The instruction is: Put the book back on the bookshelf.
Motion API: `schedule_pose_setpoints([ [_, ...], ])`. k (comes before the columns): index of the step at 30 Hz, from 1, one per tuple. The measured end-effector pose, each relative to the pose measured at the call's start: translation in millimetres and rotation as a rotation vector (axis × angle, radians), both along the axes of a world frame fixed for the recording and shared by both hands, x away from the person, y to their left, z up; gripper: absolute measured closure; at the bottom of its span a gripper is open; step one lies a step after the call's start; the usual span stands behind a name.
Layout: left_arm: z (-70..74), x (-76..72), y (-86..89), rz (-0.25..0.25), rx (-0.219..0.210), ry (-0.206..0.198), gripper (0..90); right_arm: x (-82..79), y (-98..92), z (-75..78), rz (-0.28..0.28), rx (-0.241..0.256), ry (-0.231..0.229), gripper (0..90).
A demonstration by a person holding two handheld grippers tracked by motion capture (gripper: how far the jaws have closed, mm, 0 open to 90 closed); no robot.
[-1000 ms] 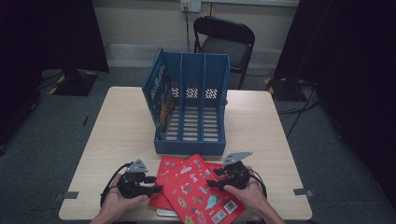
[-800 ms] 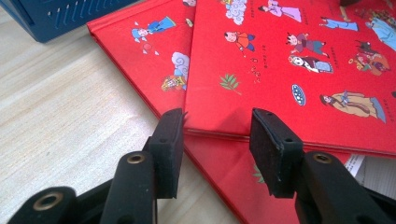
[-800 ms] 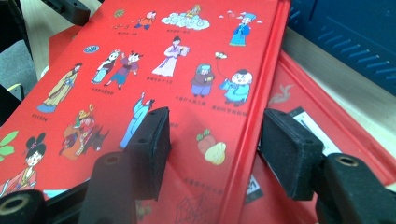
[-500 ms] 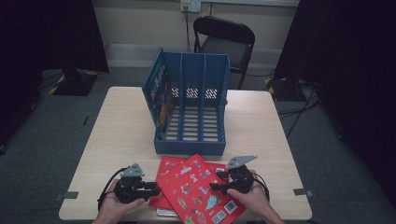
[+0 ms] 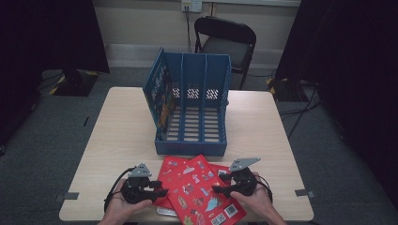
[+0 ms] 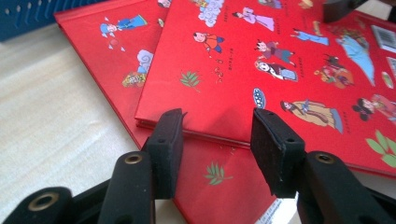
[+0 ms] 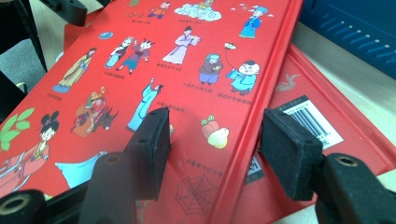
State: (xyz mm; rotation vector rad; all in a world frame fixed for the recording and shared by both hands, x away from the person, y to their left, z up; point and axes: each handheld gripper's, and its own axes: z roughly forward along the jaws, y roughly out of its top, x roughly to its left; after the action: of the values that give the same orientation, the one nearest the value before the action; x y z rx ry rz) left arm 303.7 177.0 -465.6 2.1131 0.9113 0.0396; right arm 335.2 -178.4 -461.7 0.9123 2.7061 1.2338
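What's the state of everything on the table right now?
Left tongs: open, at the top book's edge.
Right tongs: open, astride the top book's spine.
Top red book: closed, flat, askew on the stack.
Lower red book: closed, flat, partly covered.
Blue file rack: upright, one book in the left slot.
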Motion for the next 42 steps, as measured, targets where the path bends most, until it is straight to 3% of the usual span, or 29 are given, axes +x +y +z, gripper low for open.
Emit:
schedule_pose_setpoints([
  [10, -0.3, 15.9, -5.4, 0.017, -0.055, 0.039, 48.5, -14.3, -9.6, 0.2, -0.007, 0.005, 0.005, 43.2],
  [19, -0.3, 27.1, -14.2, 0.023, -0.046, 0.025, 48.5, -22.1, -16.0, 1.8, -0.007, -0.003, 0.012, 43.7],
  [21, -0.4, 31.0, -18.2, 0.017, -0.033, 0.008, 48.4, -22.0, -17.9, 3.2, 0.001, -0.012, 0.021, 45.4],
  [26, 0.4, 36.9, -22.2, 0.011, -0.024, 0.013, 48.6, -17.5, -20.3, 4.0, 0.010, -0.012, 0.025, 45.0],
  [29, -2.1, 36.6, -26.6, 0.007, -0.005, -0.001, 47.6, -7.3, -18.7, 4.2, -0.031, -0.001, 0.007, 39.4],
  [34, -3.7, 42.5, -32.8, 0.020, -0.025, 0.009, 46.9, 7.5, -16.6, -0.1, -0.069, 0.025, 0.025, 37.1],
  [42, -3.3, 52.0, -40.0, 0.021, -0.022, 0.010, 46.7, 1.3, -18.4, -1.0, -0.102, 0.025, 0.012, 32.0],
])
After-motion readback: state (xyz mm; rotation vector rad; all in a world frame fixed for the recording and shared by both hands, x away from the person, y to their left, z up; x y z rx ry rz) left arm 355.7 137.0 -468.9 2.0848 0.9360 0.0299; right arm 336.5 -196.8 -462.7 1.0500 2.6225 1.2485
